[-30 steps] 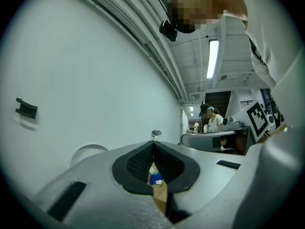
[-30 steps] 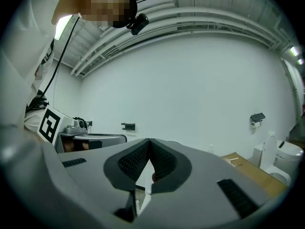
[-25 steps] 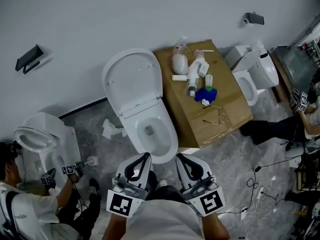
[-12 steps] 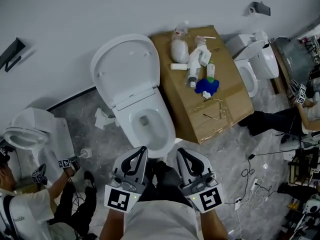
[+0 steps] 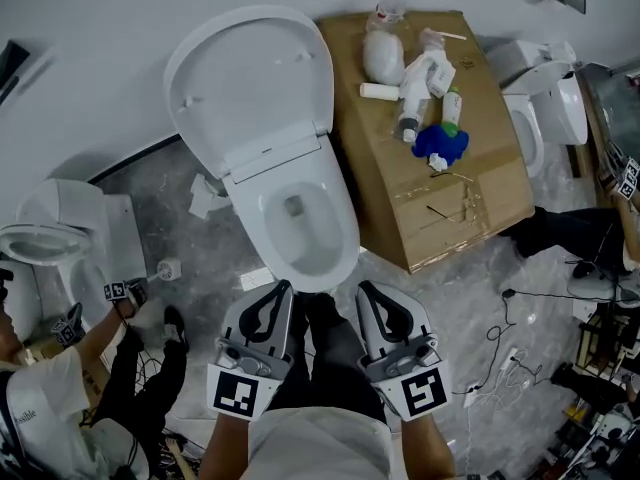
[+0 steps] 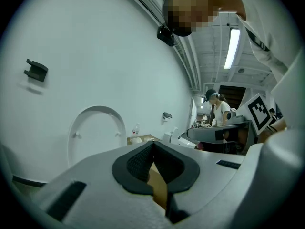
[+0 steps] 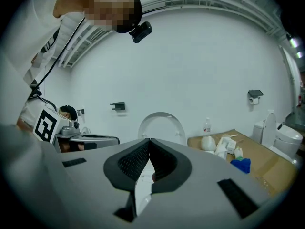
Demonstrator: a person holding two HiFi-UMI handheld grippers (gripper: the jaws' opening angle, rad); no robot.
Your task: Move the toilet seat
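Two grippers, the left gripper (image 5: 284, 287) and the right gripper (image 5: 362, 288), jaws pressed together and empty, side by side near the front of the toilet bowl (image 5: 342, 230); toilet seat (image 5: 250, 78) raised toward the wall (image 5: 110, 28).

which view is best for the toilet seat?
Head view: the raised seat shows whole, upright behind the bowl. Both gripper views show only its upper part, small and distant, with the lower part cut off.
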